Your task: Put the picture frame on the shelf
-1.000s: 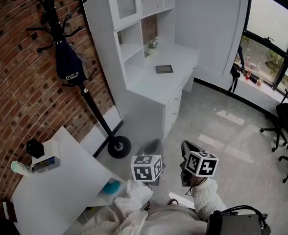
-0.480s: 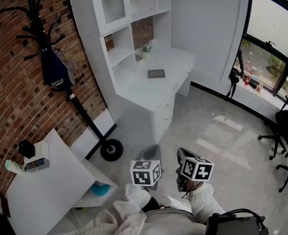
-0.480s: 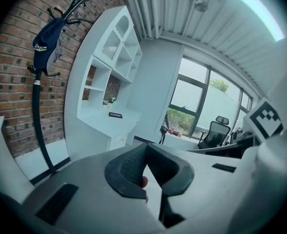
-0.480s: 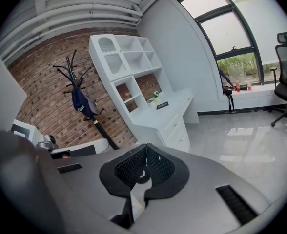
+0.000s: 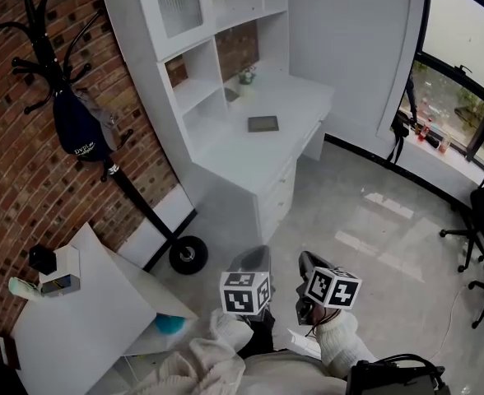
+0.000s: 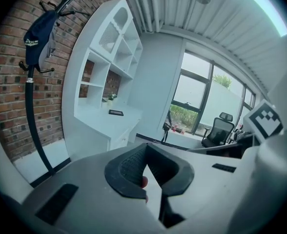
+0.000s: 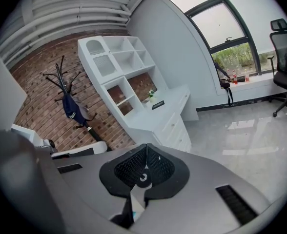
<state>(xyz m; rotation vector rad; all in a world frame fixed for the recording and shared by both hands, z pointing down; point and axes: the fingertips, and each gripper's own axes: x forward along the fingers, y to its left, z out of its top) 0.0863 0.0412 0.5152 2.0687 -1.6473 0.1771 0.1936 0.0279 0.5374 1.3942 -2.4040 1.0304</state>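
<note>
Both the left gripper [image 6: 145, 164] and right gripper [image 7: 145, 165] stay pressed together, empty. Only the viewpoint has shifted: the picture frame [image 5: 263, 123] lies flat on the bench [image 5: 234, 153], well apart from them, not yet on the shelf [image 5: 197, 94].

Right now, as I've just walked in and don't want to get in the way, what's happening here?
A person stands holding a gripper in each hand. The left gripper and the right gripper both have their jaws together and hold nothing. The picture frame lies flat on the white desk across the floor from the person, in front of the shelves, untouched.
</note>
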